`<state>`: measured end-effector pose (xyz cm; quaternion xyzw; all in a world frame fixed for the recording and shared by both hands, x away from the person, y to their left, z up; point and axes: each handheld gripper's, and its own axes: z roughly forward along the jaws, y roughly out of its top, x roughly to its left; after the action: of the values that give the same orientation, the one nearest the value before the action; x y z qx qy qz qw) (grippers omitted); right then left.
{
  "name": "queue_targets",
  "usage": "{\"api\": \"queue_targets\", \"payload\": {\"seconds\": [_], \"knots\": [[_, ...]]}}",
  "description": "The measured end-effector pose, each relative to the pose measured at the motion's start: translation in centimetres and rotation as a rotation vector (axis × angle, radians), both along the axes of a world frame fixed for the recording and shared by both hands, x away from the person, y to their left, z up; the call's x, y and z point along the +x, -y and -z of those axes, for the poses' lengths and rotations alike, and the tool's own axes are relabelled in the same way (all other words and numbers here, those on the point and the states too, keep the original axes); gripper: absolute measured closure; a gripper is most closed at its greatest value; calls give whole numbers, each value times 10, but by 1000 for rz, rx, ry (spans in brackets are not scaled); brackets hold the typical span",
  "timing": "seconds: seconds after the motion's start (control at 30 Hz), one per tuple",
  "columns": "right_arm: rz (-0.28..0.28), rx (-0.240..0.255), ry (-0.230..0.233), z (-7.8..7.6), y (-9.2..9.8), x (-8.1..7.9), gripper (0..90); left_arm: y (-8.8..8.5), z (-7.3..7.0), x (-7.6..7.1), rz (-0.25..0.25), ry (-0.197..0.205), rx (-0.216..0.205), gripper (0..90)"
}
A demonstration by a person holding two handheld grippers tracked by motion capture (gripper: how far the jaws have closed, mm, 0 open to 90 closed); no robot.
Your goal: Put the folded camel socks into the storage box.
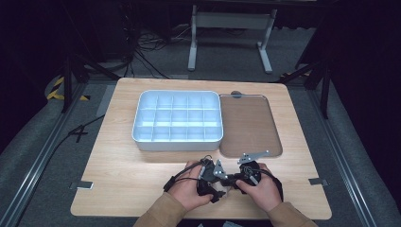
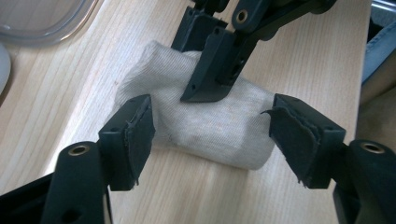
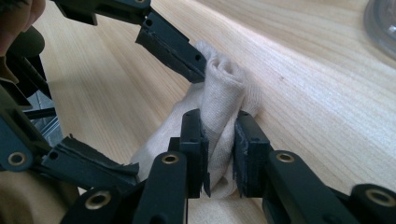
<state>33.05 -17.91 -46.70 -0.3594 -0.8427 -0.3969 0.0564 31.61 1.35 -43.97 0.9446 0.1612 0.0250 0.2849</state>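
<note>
Right gripper [image 3: 219,154]: jaws pinched on a fold of the rolled cloth [image 3: 219,107], seen along its own jaws in the right gripper view.
Left gripper [image 2: 210,135]: jaws spread wide, one on each side of the roll, not touching it.
Rolled cloth: pale knit fabric lying on the wooden table [image 1: 142,179] at the near edge, between the two hands, well short of the compartment tray [image 1: 178,116].
Beyond: a clear lid [image 1: 248,123] lies flat beside the tray, on its right.
Step in hand (judged): steadying the roll for a two-handed grasp.
Technique: hold the right pinch firm; bring the left jaws in evenly across the roll's middle so it does not unroll or skid.
Gripper views: show the jaw gaps and fabric folds.
High view: shows the tray, the lid and both hands [image 1: 191,187], with the cloth barely visible between them.
</note>
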Motion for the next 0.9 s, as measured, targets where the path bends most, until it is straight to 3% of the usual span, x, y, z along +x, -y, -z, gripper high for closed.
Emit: {"api": "queue_targets", "payload": {"seconds": [0.1,0.3,0.9], "knots": [[2,-1,11,-4,1,-1,765,-4,-4,0,-7,-3,-22,296],[19,32,34,-15,7,-2,766,-14,-16,1,-35,24,-18,292],[70,77,103,-38,28,0,766,-37,-23,8,-98,28,-14,295]]}}
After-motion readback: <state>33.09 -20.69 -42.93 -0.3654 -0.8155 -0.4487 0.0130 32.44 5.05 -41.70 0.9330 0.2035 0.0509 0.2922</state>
